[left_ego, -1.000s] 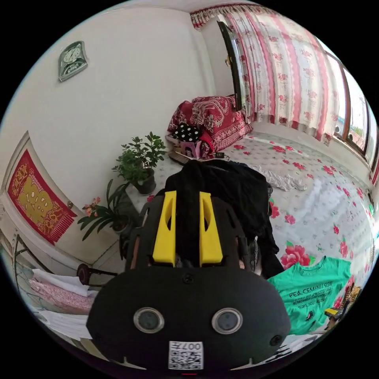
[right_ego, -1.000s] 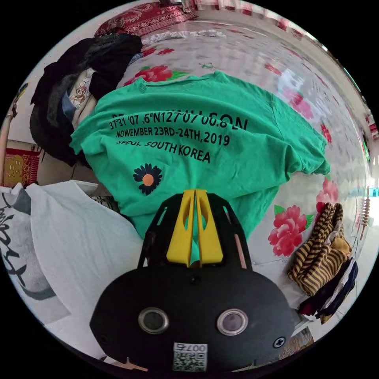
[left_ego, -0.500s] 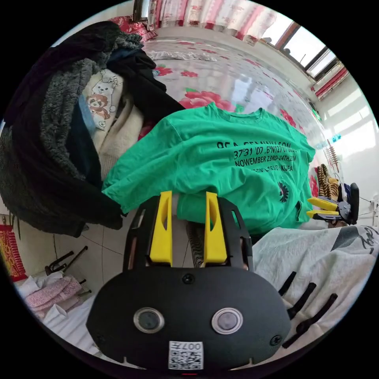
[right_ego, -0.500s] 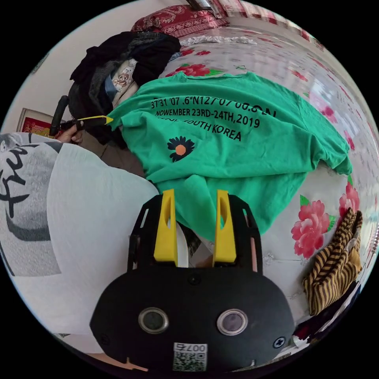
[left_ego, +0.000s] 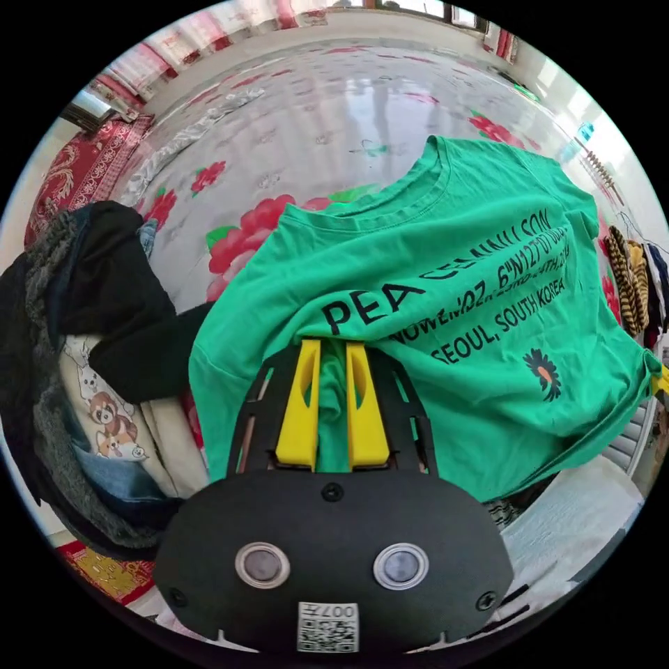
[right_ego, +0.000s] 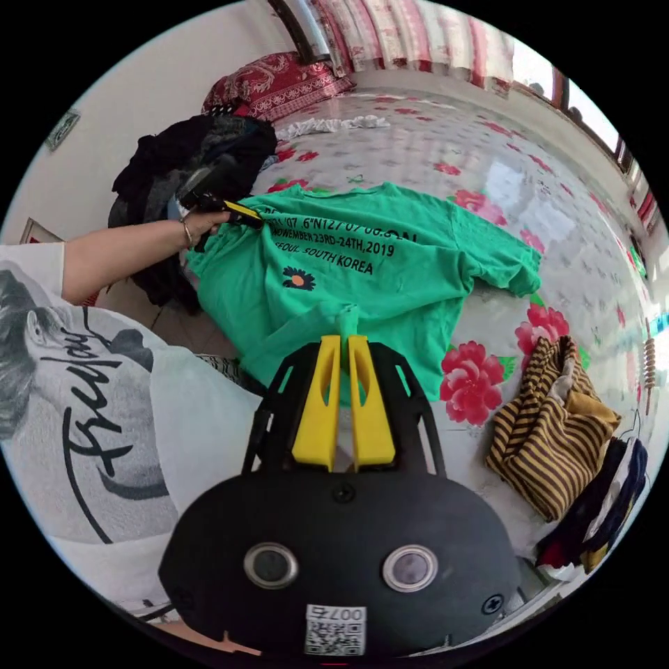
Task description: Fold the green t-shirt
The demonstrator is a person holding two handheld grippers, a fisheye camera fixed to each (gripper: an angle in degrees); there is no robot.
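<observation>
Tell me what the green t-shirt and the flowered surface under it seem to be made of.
The green t-shirt looks like soft matte knit cloth, probably cotton: it drapes, wrinkles and has a ribbed collar. The flowered surface looks like a glossy plastic or oilcloth sheet, since window light reflects off it, though I can't be sure.

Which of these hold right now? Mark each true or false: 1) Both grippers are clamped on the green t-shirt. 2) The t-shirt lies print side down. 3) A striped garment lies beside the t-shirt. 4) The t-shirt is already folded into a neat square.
1) True: the left gripper and the right gripper each pinch a fold of the green t-shirt.
2) False: the lettering and flower face up.
3) True: a brown and yellow striped garment lies on the flowered sheet near it.
4) False: it is spread out, rumpled, sleeves still out.
</observation>
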